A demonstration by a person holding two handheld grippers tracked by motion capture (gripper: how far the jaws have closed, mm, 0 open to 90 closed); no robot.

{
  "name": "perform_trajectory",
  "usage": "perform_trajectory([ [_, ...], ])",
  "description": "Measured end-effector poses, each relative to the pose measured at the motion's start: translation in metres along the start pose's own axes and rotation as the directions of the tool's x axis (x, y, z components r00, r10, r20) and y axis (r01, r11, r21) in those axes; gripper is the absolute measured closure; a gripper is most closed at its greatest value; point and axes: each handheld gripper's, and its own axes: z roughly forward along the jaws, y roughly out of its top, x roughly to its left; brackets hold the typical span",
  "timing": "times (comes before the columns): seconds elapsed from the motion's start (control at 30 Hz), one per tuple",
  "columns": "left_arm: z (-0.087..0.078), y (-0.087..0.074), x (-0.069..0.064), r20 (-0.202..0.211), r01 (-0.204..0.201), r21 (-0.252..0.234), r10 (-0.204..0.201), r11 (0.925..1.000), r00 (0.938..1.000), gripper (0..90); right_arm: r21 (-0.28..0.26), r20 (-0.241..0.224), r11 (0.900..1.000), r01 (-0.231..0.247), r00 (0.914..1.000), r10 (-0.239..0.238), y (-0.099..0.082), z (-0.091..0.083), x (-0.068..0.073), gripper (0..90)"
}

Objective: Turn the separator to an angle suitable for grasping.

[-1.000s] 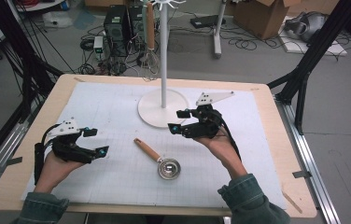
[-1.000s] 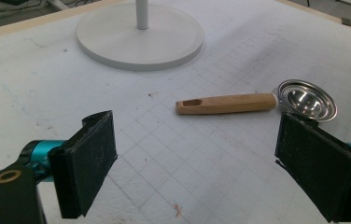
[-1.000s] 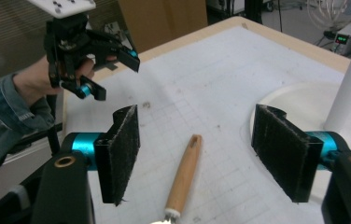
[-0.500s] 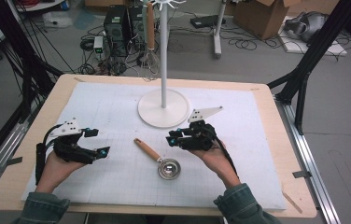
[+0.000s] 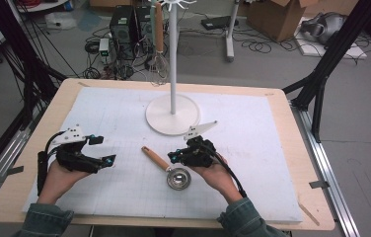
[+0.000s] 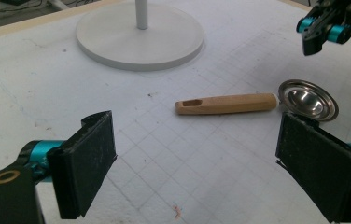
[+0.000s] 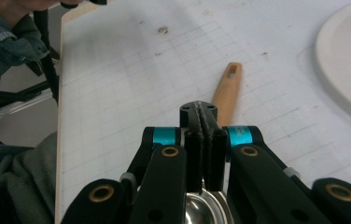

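Note:
A measuring spoon lies on the white mat, its wooden handle [image 5: 154,158] pointing far-left and its metal bowl [image 5: 178,178] nearer me. My right gripper [image 5: 174,157] hovers just right of the handle, jaws shut with nothing between them. In the right gripper view the shut right gripper [image 7: 203,115] sits over the handle [image 7: 227,91], with the bowl [image 7: 207,211] beneath. My left gripper [image 5: 102,150] rests open at the mat's left. In the left gripper view, the left gripper [image 6: 206,163] has its jaws spread wide, facing the handle [image 6: 227,103] and bowl [image 6: 308,100].
A white stand with a round base [image 5: 172,114] and thin pole rises at the mat's far middle; a whisk [image 5: 159,54] hangs from its top. The base [image 6: 138,39] lies beyond the spoon. The wooden table edge [image 5: 316,197] frames the mat.
My right gripper has moved from beside the stand base toward me and left, down close to the spoon. The left gripper has hardly moved and stays open.

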Motion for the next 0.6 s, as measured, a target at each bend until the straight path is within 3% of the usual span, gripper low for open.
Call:
perform_trajectory([
  [0.23,-0.001,0.0,0.0,0.0,-0.001,-0.003,0.001,1.0,1.0,12.5,0.018,0.018,0.9996,0.023,0.9996,-0.023,-0.006,0.014,0.005,89.6],
  [0.6,-0.001,0.0,0.001,0.0,0.002,0.0,-0.002,1.0,1.0,12.4,0.076,0.005,0.9968,0.024,0.9997,-0.025,-0.02,0.039,0.011,89.6],
])
